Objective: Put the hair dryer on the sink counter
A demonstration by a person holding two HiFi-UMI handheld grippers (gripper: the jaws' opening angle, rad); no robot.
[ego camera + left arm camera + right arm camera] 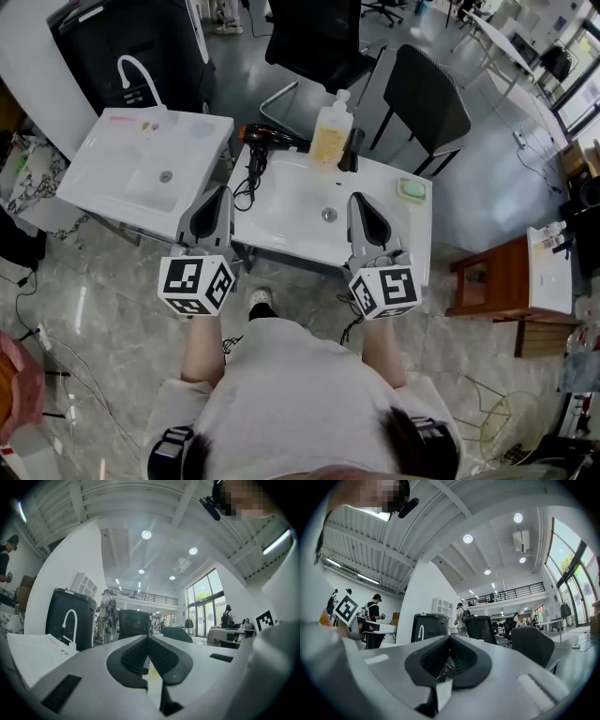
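Hair dryer [261, 139] is seen lying on the table [291, 214], upper centre; left tool [223, 192] and right tool [357, 199] are clenched on nothing.

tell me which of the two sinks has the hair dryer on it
The right sink, with the soap bottle; the hair dryer lies at its back left corner.

Both out front, nothing in my jaws
My left gripper [221, 192] and right gripper [357, 198] sit side by side, pointing level, both pinched closed.
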